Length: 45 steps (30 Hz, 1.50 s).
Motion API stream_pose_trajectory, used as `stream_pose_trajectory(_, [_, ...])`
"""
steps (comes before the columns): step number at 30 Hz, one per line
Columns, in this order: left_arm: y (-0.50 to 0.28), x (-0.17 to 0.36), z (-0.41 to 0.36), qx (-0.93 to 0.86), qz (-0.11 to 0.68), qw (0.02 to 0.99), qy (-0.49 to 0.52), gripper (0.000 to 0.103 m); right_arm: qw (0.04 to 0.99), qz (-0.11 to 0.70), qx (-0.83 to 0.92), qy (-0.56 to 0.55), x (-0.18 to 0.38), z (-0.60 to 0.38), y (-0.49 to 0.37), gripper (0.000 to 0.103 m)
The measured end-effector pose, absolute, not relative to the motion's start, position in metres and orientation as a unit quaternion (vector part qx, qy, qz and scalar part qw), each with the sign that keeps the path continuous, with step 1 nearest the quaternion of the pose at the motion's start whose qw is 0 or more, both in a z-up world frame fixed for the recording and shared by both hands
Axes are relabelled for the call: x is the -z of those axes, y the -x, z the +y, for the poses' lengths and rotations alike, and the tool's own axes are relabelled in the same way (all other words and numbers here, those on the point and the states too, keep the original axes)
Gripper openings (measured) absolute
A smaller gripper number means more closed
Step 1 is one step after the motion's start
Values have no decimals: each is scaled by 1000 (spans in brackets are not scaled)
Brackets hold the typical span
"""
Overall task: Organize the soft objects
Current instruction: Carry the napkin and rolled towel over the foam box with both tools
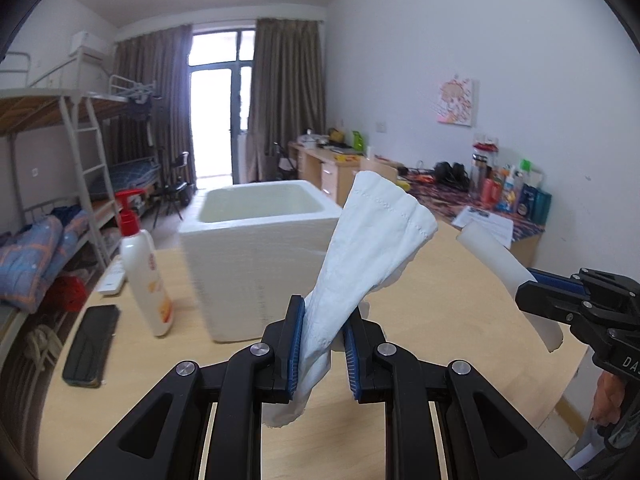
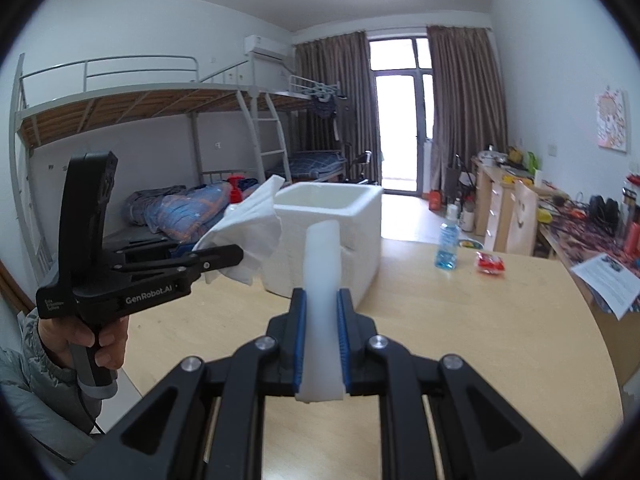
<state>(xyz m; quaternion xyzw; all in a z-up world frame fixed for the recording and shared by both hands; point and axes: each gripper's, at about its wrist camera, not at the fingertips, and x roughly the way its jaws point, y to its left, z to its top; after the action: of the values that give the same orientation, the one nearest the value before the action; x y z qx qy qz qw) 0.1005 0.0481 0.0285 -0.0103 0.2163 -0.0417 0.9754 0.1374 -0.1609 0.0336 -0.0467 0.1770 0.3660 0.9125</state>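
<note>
My left gripper point(image 1: 322, 344) is shut on a white paper tissue point(image 1: 372, 236) that fans upward above the wooden table point(image 1: 440, 312); it also shows in the right wrist view point(image 2: 248, 232). My right gripper point(image 2: 322, 340) is shut on a white foam strip point(image 2: 322, 264), also seen at the right of the left wrist view point(image 1: 500, 264). A white foam box point(image 1: 256, 256), open on top, stands on the table just beyond both grippers point(image 2: 336, 236). Both grippers are held above the table, short of the box.
A white lotion bottle with a red pump point(image 1: 144, 272), a black phone point(image 1: 92, 344) and a white remote point(image 1: 114, 280) lie left of the box. A blue-liquid bottle point(image 2: 448, 244) and a red packet point(image 2: 490, 262) sit right of it. Paper sheets point(image 2: 608, 280) lie at the right edge.
</note>
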Motion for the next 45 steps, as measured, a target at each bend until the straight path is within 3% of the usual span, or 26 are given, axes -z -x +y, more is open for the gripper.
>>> stream_pose_trajectory(23, [-74,-39,106,-44,177,983,38,20,896,168,-405,66,-45,-98,-139,18])
stream_pose_trajectory(45, [-116,-67,116,-24,175,984,29,20,908,165,-378,71,-68,-73,-170,18])
